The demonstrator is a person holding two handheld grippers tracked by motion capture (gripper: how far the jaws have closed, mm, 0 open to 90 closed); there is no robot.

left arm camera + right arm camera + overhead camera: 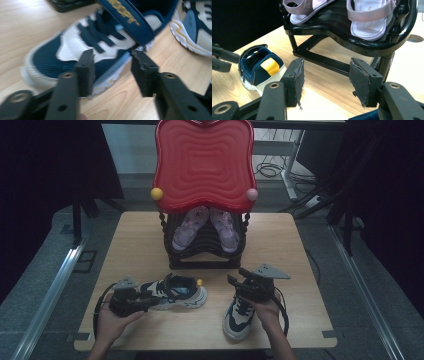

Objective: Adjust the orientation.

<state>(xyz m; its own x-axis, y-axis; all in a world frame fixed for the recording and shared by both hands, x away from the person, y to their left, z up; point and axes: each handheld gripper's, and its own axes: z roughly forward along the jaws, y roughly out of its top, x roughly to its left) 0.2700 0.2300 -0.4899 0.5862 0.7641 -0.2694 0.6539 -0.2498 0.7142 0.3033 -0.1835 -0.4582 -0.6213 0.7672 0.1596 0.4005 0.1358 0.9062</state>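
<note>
- We are holding the left gripper (pixel 142 299) low over the near left part of the wooden table (pixel 135 240), its jaws pointing at the toe end of the left sneaker (pixel 177 292).
- We are seeing that navy and white sneaker lying on its sole, toe toward our left hand (pixel 112 320), heel with a yellow tab toward the middle of the table.
- In the left gripper view we are looking along spread jaws: the sneaker (pixel 82 50) is lying just past the tips, and the pads are not pressing on it. Whether the left-hand pad is brushing the sole edge we cannot tell through the blur.
- We are keeping the right gripper (pixel 240 280) above the second sneaker (pixel 239 316), which is lying at the near right of the table with its toe toward us.
- Our right hand (pixel 267 312) is resting over that sneaker's heel end.
- In the right gripper view we are seeing its jaws standing wide apart with bare table between them, pinching nothing.
- Past those jaws we are facing the black shoe rack (pixel 352 42), which is standing at the middle of the table under a red wavy top (pixel 204 162).
- A pair of pale pink sandals (pixel 207 226) is lying side by side on the rack's shelf, toes toward us.
- The two sneakers are lying well apart, both in front of the rack.
</note>
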